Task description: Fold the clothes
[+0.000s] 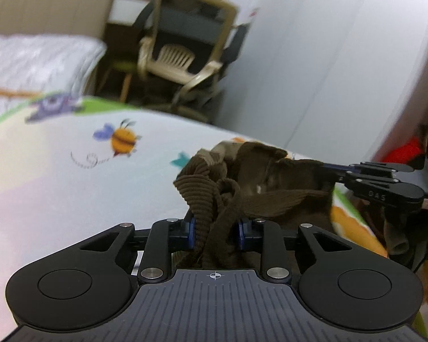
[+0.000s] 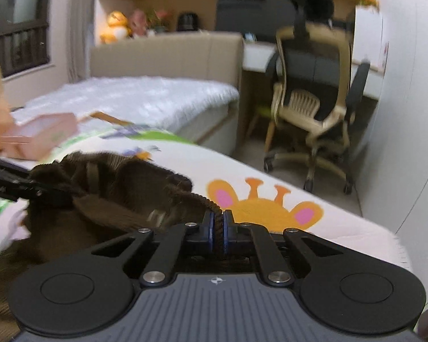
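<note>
Corduroy garment (image 1: pixel 259 188) hangs bunched between both tongs above the printed mat (image 1: pixel 71 188), left gripper (image 1: pixel 216 232) and right gripper (image 2: pixel 218 229) clamped on its edge; spreading them evenly apart should flatten it.

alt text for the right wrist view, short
The right gripper is shut on the ribbed edge of a brown corduroy garment, which bunches to the left where the left gripper grips its other end. Beneath lies a white mat with cartoon animals; behind, blurred, a bed and an office chair.
</note>
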